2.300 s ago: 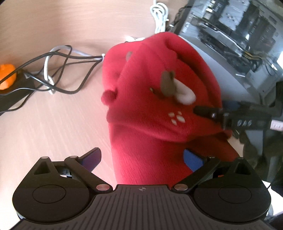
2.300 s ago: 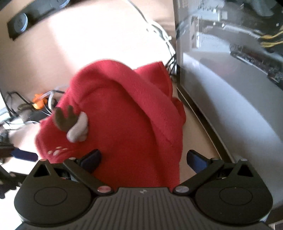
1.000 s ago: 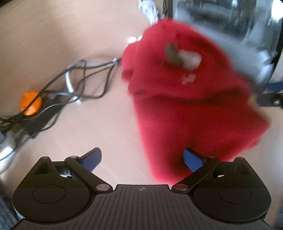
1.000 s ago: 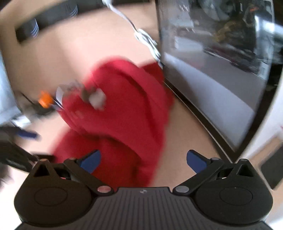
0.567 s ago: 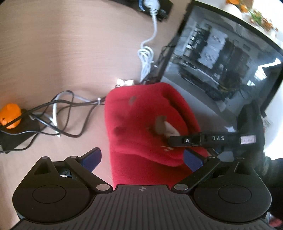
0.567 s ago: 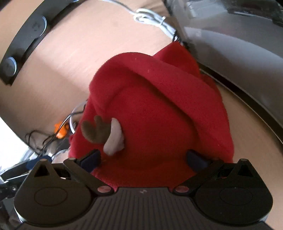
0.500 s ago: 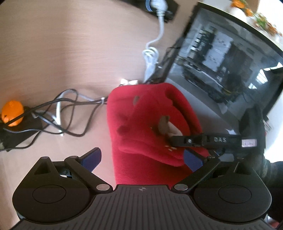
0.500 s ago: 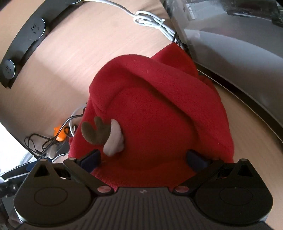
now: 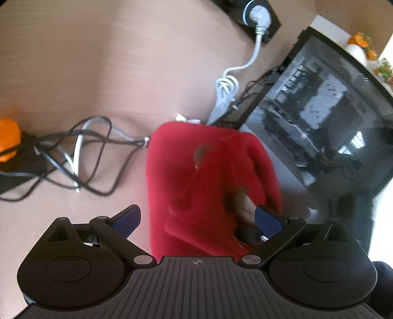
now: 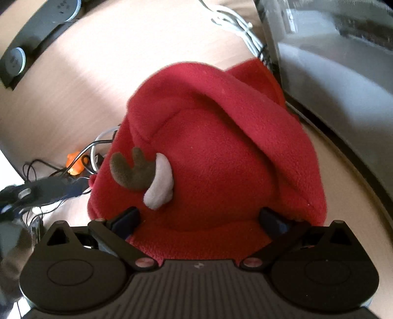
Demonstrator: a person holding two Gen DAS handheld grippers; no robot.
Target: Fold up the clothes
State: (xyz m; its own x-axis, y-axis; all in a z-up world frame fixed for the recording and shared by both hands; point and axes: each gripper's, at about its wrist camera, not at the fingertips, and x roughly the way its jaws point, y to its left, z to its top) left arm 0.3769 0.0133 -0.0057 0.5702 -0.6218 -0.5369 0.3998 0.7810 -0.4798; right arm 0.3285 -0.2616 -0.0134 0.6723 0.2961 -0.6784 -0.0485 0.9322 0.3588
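Note:
A red fleece garment (image 9: 208, 184) lies bunched on the wooden table (image 9: 98, 61), beside a computer case. The right wrist view shows a brown antler (image 10: 132, 171) and a white ear patch (image 10: 159, 186) sewn on the red fleece garment (image 10: 221, 159). My left gripper (image 9: 197, 219) is open, with the garment's near part between its blue fingertips (image 9: 127, 218). My right gripper (image 10: 199, 220) is open too, and its spread fingers straddle the garment's near edge. A dark finger of the right gripper (image 9: 248, 235) shows on the fleece. The left gripper (image 10: 46, 189) shows blurred at the garment's left.
A tangle of black and white cables (image 9: 81, 157) and an orange object (image 9: 8, 139) lie left of the garment. A glass-sided computer case (image 9: 319, 117) stands close on its right. A coiled white cord (image 9: 227, 86) runs to a black power strip (image 9: 255, 14) at the back.
One second ago both views were blurred and further from the garment. Both grippers have since closed in on it, and the right gripper's finger now sits behind my left gripper's right fingertip.

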